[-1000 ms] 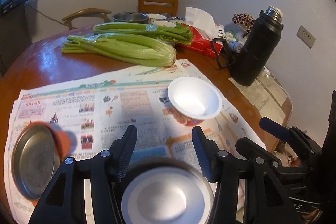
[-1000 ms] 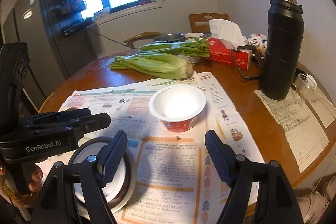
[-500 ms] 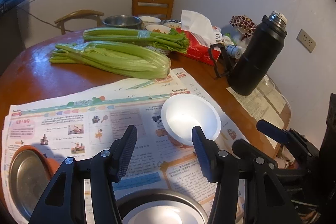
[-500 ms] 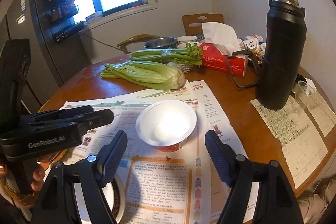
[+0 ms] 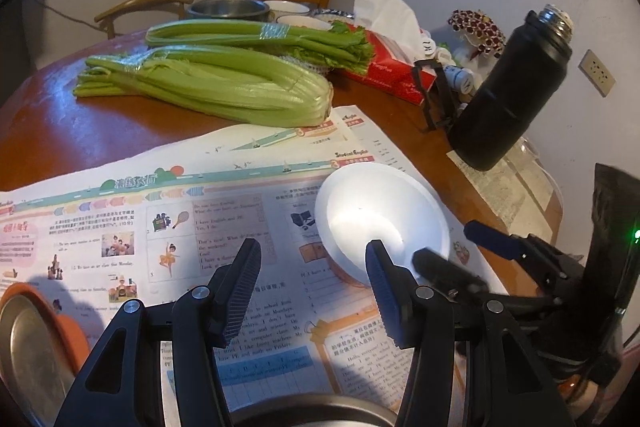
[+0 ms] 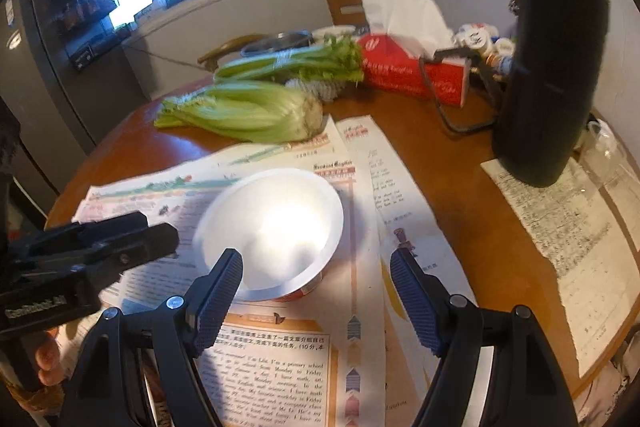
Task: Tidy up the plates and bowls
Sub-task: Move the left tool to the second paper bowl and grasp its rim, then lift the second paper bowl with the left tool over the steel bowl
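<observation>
The white bowl point(image 6: 276, 231) sits on newspaper point(image 5: 168, 227) near the bench point(image 6: 452, 187) middle, with bare paper around it and the bench rim well off to the right. Celery point(image 5: 216, 87) and a black flask point(image 6: 552, 67) stand beyond. Both the left gripper point(image 5: 312, 291) and right gripper point(image 6: 316, 299) are open and empty, now closer to the bowl than before. A metal plate point(image 5: 24, 355) lies left.

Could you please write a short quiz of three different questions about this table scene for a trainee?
1. True or false: the white round paper bowl lies on the newspaper.
2. What green vegetable lies beyond the bowl?
3. Is the right claw A) open and empty, or B) shut on the bowl?

Key: 1 true. 2 celery. 3 A.
</observation>
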A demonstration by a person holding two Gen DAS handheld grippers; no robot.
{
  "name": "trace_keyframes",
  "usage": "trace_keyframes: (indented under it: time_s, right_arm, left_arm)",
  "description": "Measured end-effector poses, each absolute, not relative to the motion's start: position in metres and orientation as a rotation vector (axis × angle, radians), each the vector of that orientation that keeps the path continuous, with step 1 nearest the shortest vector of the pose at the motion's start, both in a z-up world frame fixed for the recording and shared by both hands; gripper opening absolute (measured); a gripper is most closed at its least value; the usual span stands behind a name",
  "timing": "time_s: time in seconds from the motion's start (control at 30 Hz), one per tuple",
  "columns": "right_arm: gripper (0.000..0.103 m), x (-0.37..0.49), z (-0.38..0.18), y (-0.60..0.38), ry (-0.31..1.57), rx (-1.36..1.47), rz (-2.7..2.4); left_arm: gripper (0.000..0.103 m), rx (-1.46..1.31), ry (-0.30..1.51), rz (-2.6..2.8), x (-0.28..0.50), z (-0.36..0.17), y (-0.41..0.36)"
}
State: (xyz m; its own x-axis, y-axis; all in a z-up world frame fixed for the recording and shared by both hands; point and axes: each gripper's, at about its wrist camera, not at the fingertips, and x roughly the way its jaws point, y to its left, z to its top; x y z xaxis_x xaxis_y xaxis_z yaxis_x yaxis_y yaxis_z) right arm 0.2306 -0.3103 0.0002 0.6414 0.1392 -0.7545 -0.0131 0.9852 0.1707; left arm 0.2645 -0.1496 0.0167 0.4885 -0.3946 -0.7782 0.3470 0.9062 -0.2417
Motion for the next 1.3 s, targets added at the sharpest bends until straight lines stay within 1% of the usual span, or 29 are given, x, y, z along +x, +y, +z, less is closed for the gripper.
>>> trace_keyframes:
  time_s: [0.37, 0.6, 0.93, 1.3]
  right_arm:
    - [0.077, 0.238, -0.014, -0.264, 0.911, 0.096, 0.238]
    - [0.077, 0.234, -0.016, -0.237, 0.928, 0.109, 0.357]
    - [0.077, 0.229, -0.011, -0.231, 0.928, 0.115, 0.356]
    - [0.077, 0.212, 0.015, -0.228, 0.875, 0.095, 0.352]
  left_arm:
    - [0.056, -0.071, 1.031, -0.43, 0.289, -0.009, -0.147]
    - [0.056, -0.087, 1.094, -0.445, 0.295, -0.023, -0.147]
    - [0.056, -0.086, 1.046, -0.46, 0.285, -0.011, -0.145]
    - [0.056, -0.089, 0.985, -0.463, 0.265, 0.016, -0.138]
